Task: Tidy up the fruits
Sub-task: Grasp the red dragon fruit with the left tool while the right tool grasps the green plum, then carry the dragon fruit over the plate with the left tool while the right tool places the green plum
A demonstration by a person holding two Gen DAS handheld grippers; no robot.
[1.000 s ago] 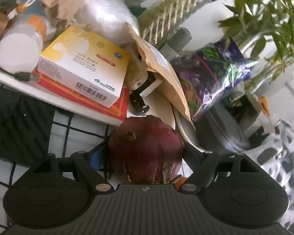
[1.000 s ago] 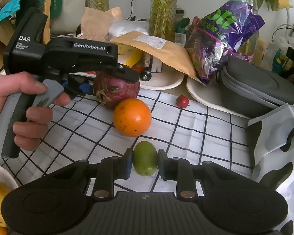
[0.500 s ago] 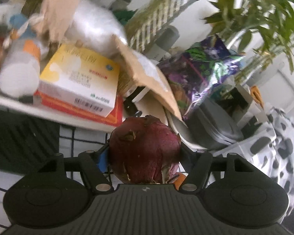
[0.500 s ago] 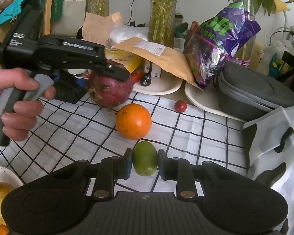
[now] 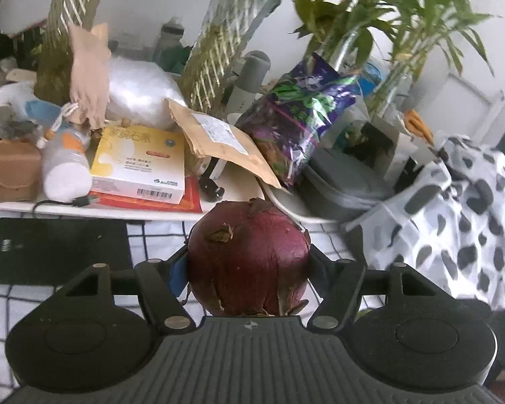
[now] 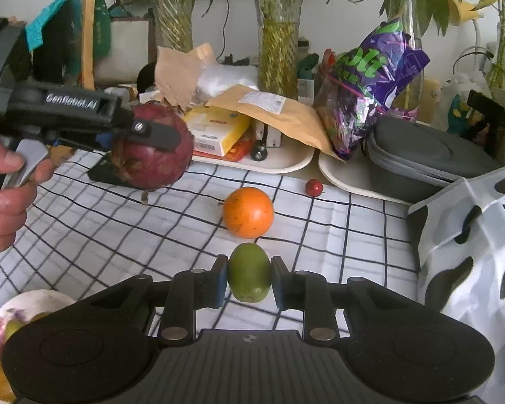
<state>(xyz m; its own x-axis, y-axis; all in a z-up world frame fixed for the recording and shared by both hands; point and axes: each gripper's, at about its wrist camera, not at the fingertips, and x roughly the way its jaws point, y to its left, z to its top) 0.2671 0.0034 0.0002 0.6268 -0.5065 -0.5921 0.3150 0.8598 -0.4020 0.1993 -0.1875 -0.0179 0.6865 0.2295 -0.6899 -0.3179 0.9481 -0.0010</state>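
- The left gripper [image 6: 151, 141] has its two fingers spread wide and clamped on a dark red dragon fruit [image 5: 249, 259]; the fruit fills the whole gap between them and hangs clear above the checked cloth [image 6: 320, 222], at the far left of the table; the person's hand [image 6: 6, 192] grips the handle, fingers round the grey trigger.
- The right gripper [image 6: 249, 281] sits close to me at the near edge; its blue pads [image 6: 220, 281] are drawn in narrow, one on each side of a small green fruit [image 6: 249, 272]; whether the pads actually press its skin I cannot tell, since a thin gap seems to show on either side.
- An orange [image 6: 248, 212] rests on the cloth just beyond the green fruit, apart from it; a small red fruit [image 6: 314, 187] lies farther back and to the right, near the rim of a white tray [image 6: 346, 181].
- At the near left corner a white bowl [image 6: 40, 299] shows yellowish fruit inside, blurred.
- Along the far side: a yellow box [image 5: 138, 165] on a white tray, a brown padded envelope [image 5: 219, 141], a purple snack bag [image 6: 370, 84] leaning against a grey case [image 6: 421, 155], and vases of green stalks behind.
- A spotted black-and-white cloth [image 6: 471, 235] hangs at the right.
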